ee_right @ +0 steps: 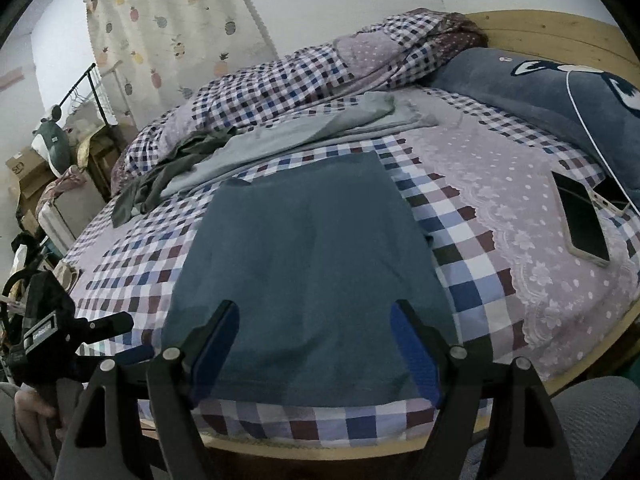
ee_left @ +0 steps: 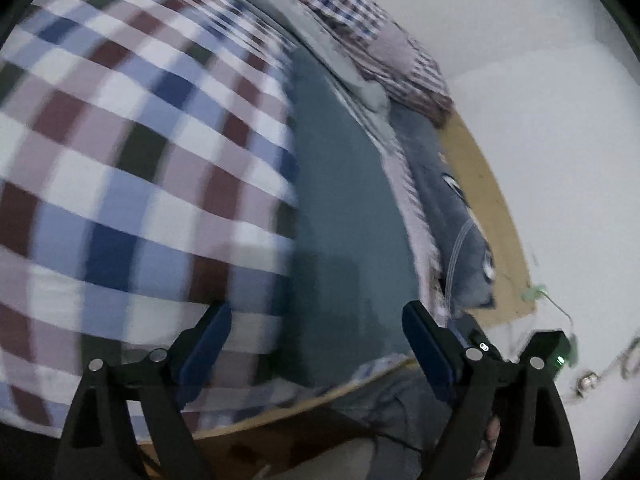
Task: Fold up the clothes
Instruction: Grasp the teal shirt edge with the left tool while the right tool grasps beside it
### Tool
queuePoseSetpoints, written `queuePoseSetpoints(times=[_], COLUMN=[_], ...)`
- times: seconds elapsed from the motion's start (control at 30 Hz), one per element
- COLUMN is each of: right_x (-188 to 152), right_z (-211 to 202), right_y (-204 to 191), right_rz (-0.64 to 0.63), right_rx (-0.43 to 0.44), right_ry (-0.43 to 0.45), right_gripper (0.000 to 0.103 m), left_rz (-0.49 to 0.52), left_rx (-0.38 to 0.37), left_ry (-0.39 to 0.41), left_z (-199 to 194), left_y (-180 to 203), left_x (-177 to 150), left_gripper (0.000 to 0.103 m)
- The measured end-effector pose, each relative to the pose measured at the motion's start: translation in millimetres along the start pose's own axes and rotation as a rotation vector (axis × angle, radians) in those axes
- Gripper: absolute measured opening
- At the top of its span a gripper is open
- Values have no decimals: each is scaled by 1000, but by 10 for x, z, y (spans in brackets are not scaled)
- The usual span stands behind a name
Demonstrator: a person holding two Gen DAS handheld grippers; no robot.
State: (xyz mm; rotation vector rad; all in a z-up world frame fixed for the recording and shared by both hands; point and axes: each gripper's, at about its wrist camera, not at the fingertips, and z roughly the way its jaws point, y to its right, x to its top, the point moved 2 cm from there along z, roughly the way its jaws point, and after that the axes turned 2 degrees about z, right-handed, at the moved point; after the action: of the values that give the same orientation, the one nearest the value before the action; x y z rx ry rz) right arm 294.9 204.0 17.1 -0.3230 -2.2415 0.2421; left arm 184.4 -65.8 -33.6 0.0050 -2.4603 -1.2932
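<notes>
A teal folded garment [ee_right: 304, 264] lies flat on the checked bed sheet [ee_right: 472, 248], its near edge close to the bed's front. My right gripper [ee_right: 314, 350] hovers open just above that near edge, nothing between its fingers. My left gripper [ee_left: 316, 344] is open too, tilted sideways over the left edge of the same teal garment [ee_left: 344, 208] and the checked sheet [ee_left: 132, 168]; that view is blurred. The left gripper's body [ee_right: 44, 328] shows at the right wrist view's left edge. A grey garment [ee_right: 304, 132] and a dark green one [ee_right: 176, 164] lie further back.
Two phones [ee_right: 582, 220] with a white cable lie on the lilac dotted cloth at right. A dark blue cushion [ee_right: 560, 96] rests against the wooden headboard [ee_right: 560, 36]. A checked duvet [ee_right: 280, 88] is heaped at the back. Boxes and a clothes rack [ee_right: 84, 88] stand left of the bed.
</notes>
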Motion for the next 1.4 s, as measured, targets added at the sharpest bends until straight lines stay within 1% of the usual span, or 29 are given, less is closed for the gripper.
queuePoseSetpoints(times=[0.07, 0.13, 0.2, 0.3, 0.4, 0.57, 0.67, 0.77, 0.9, 1.0, 1.13, 1.27, 1.4], right_x=[-8, -14, -19, -47, -92, -212, -330, -477, -699, -862, -1008, -1057, -1080], right_z=[9, 8, 0, 0, 6, 23, 61, 109, 187, 233, 294, 364, 451], right_y=[2, -11, -34, -141, -283, -552, -764, -978, -1235, -1381, -1485, -1530, -1596], right_rz=[1, -3, -17, -72, -148, -298, -412, -536, -703, -821, -933, -999, -1053], right_rx=[12, 20, 29, 32, 38, 26, 27, 30, 16, -13, -72, -141, -171], right_ry=[0, 3, 5, 4, 0, -1, -12, -24, -25, -14, 24, 78, 117], right_gripper=[81, 81, 81, 81, 81, 81, 81, 81, 81, 81, 81, 81, 80], left_rz=[9, -11, -63, -144, -164, -206, -203, -230, -237, -234, -228, -230, -232], left_rx=[-20, -47, -90, -140, -164, -252, -262, -297, -345, -388, -428, -464, -493], left_ry=[-36, -70, -104, -148, -149, -140, -131, -121, -120, -119, -120, -122, -122], left_z=[99, 204, 301, 434, 448, 425, 432, 431, 446, 423, 419, 337, 343], left_y=[31, 17, -19, -83, -65, -86, -53, -58, 3, 44, 100, 100, 134], left_x=[-30, -62, -77, -120, -126, -68, -51, -13, 3, 16, 39, 25, 49], left_gripper=[89, 89, 89, 89, 89, 89, 89, 89, 89, 89, 89, 89, 89])
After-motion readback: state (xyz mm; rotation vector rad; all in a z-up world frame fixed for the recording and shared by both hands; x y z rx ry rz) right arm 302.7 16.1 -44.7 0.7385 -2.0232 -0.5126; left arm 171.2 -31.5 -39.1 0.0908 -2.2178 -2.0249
